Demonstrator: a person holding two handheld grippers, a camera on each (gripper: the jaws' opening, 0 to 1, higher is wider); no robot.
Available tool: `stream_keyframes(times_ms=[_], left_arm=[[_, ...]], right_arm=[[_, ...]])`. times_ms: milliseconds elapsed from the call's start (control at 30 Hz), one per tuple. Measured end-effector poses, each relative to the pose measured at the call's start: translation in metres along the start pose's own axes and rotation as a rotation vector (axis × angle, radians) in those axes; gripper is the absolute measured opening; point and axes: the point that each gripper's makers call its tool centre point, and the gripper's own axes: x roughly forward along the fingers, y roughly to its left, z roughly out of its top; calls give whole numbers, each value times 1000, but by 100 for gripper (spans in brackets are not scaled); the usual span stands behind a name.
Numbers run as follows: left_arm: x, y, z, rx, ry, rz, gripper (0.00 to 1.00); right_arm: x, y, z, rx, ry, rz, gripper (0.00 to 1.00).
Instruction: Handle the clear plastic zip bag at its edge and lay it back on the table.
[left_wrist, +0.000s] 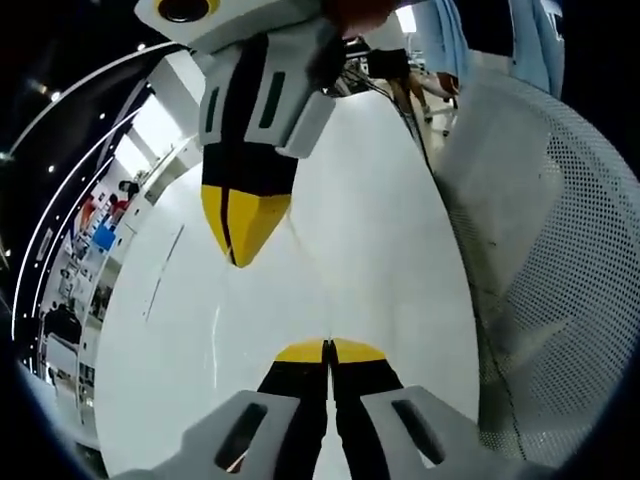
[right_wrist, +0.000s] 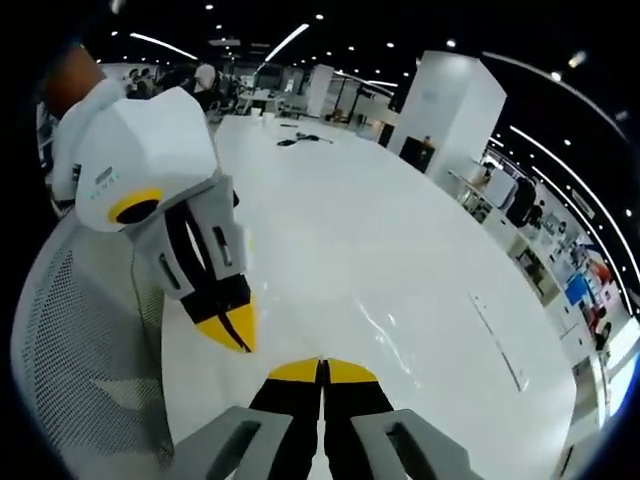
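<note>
1. Clear plastic zip bag (right_wrist: 400, 335): thin, glossy, crinkled film lying flat on the white table (right_wrist: 330, 200), its zip strip on the far side; contents not discernible.
2. Beside the table, a white perforated mesh chair (left_wrist: 560, 250).
3. Left gripper (left_wrist: 328, 352) and right gripper (right_wrist: 322, 372): yellow tips clenched together above the table, at the bag's near edge; film between them impossible to make out.

Had white housings, black jaws tipped yellow on left gripper (left_wrist: 328, 350) and right gripper (right_wrist: 322, 371); wore grey slotted panels and a yellow-ringed lens.
</note>
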Motion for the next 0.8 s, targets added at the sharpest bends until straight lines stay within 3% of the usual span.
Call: stream_keyframes(times_ms=[567,800], left_arm=[[0,1,1,-19,24,-5,0],[-3,7,1,-67,27,7,0]], right_arm=[[-5,-18,12,20,-55,-87,0],[-7,-26,13,38,-62,-132,0]])
